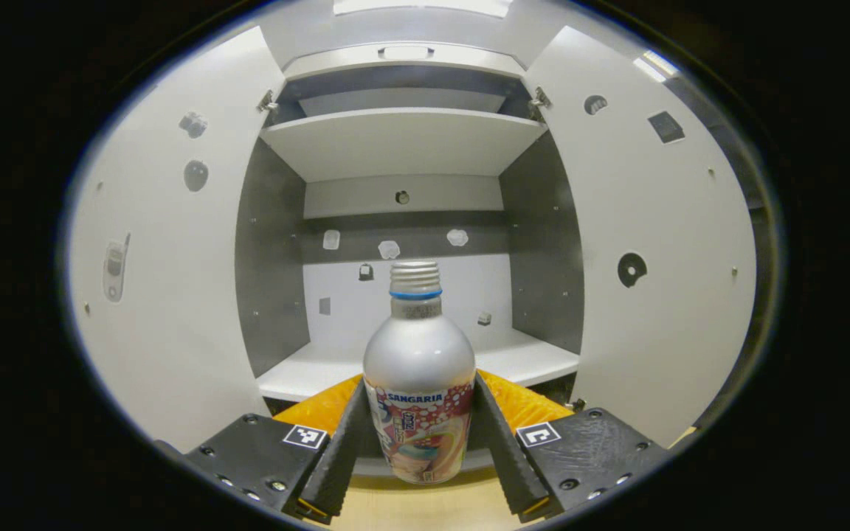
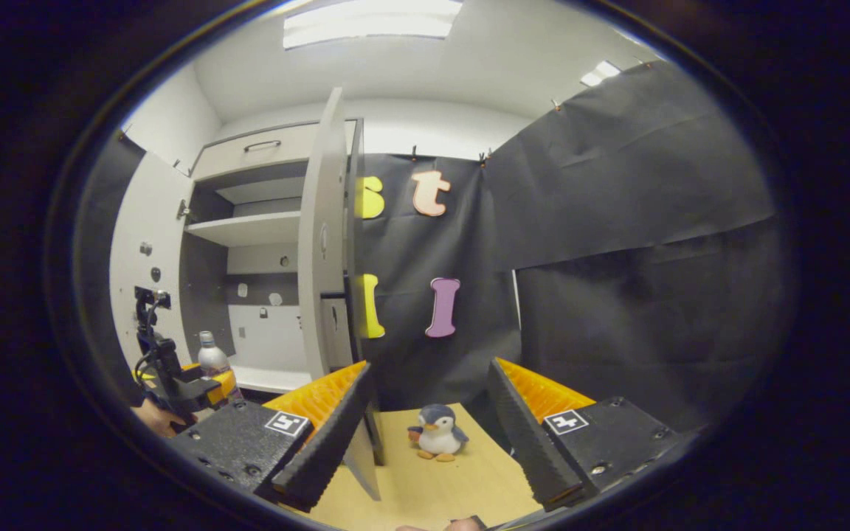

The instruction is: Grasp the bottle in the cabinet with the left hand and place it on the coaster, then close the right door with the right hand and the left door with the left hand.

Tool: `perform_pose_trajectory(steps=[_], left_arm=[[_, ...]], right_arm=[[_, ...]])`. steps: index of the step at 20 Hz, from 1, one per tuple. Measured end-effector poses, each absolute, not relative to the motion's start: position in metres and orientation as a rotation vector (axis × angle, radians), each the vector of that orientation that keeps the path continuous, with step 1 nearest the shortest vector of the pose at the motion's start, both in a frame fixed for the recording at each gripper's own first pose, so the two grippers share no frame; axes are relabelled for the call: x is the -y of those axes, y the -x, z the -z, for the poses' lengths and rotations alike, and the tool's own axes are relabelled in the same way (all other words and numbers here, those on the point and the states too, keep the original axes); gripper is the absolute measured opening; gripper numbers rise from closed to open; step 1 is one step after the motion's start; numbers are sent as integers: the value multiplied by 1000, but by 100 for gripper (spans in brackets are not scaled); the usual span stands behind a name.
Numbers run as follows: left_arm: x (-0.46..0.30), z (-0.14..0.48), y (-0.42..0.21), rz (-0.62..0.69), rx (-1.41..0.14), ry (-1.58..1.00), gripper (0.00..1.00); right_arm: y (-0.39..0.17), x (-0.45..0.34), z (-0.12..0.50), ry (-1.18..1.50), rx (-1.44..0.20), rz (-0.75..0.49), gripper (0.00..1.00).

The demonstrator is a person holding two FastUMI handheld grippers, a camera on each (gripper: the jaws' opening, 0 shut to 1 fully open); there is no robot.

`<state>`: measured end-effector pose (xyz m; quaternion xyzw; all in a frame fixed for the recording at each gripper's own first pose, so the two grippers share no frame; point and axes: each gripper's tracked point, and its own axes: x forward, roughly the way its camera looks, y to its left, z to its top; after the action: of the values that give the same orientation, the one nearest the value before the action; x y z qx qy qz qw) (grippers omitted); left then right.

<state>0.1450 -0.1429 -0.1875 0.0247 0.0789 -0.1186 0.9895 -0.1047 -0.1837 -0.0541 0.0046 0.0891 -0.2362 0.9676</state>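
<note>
Left tongs (image 1: 419, 435) clamp the upright bottle (image 1: 417, 376) before the open cabinet (image 1: 403, 140); right tongs (image 2: 429, 424) gape level.

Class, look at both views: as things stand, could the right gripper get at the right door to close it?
Probably yes. The right gripper is open and holds nothing, and the right door stands open just ahead to its left, with nothing between them.
</note>
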Motion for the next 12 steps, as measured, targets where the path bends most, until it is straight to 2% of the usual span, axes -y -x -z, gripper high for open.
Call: perform_pose_trajectory(steps=[12], left_arm=[[135, 252, -57, 260, -252, -72, 78]], right_arm=[[80, 152, 78, -13, -241, 361, 100]])
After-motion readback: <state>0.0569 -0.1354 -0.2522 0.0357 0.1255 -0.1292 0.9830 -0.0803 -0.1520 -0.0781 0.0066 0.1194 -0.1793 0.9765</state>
